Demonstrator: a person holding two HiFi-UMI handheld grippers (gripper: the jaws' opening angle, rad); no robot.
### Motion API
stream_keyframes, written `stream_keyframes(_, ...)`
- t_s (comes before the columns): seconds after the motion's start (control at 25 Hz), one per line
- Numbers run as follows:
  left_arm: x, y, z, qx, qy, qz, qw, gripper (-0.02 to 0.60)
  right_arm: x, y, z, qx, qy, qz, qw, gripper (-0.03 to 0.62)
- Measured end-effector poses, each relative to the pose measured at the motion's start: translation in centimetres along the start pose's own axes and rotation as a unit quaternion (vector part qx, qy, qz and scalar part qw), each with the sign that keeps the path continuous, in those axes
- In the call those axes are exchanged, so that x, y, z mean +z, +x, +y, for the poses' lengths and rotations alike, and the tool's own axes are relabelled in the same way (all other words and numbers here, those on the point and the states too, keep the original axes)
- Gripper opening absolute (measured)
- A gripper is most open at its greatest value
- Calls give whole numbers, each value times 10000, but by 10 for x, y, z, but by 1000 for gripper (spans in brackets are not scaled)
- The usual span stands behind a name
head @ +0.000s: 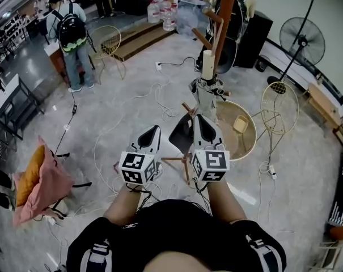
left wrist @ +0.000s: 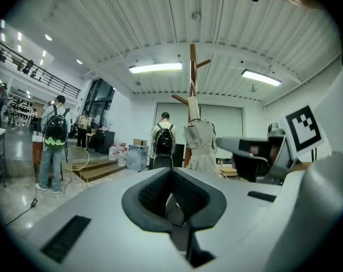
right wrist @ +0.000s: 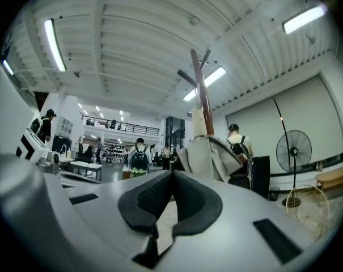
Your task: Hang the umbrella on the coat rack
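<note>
Left tool: shut right to the tips, nothing gripped, carried low beside its partner.
Right tool: jaws brought together too, with nothing caught between the pads.
Umbrella: found straight ahead of the right tool, beyond its tips and apart from them. It is folded, with the cream handle uppermost and the grey canopy gathered below.
Coat rack: a reddish wooden pole is seen directly behind the umbrella, its pegs branching off well above both tools.
Why the umbrella sits so: it is held upright against the pole, so it is judged to be hung from a peg already. What catches it cannot be made out.
Why the tools are held so: both are empty and clear of the umbrella, so the task is judged done or nearly so.
Writing: only black-and-white square patterns are shown on the marker cubes. No brand or word can be read.
</note>
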State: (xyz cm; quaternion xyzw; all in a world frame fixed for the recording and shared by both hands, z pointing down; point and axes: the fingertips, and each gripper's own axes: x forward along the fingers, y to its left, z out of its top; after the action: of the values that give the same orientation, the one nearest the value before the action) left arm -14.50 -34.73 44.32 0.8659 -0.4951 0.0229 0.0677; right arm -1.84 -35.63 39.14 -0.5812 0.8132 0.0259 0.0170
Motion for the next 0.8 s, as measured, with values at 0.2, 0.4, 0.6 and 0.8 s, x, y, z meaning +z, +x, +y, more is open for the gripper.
stream_keyframes(0.2,-3,-8,-12,-6,114,89,9999,17,-29,-11,-6,101,281,182,9994,14)
stream_keyframes(0.4,-1,-12,-10,31,134,91,9999,18,-22,-14,-14,-20,312,78,9995,14)
stream_keyframes(0.6,0,-9,-10,8,175,103,9998,18,-18,-13,-16,-56,344,31,9994,14)
stream_keyframes(0.8,3,-4,-6,-1,183,122,9998,18,-11,-8,-15,-65,334,-17,9994,14)
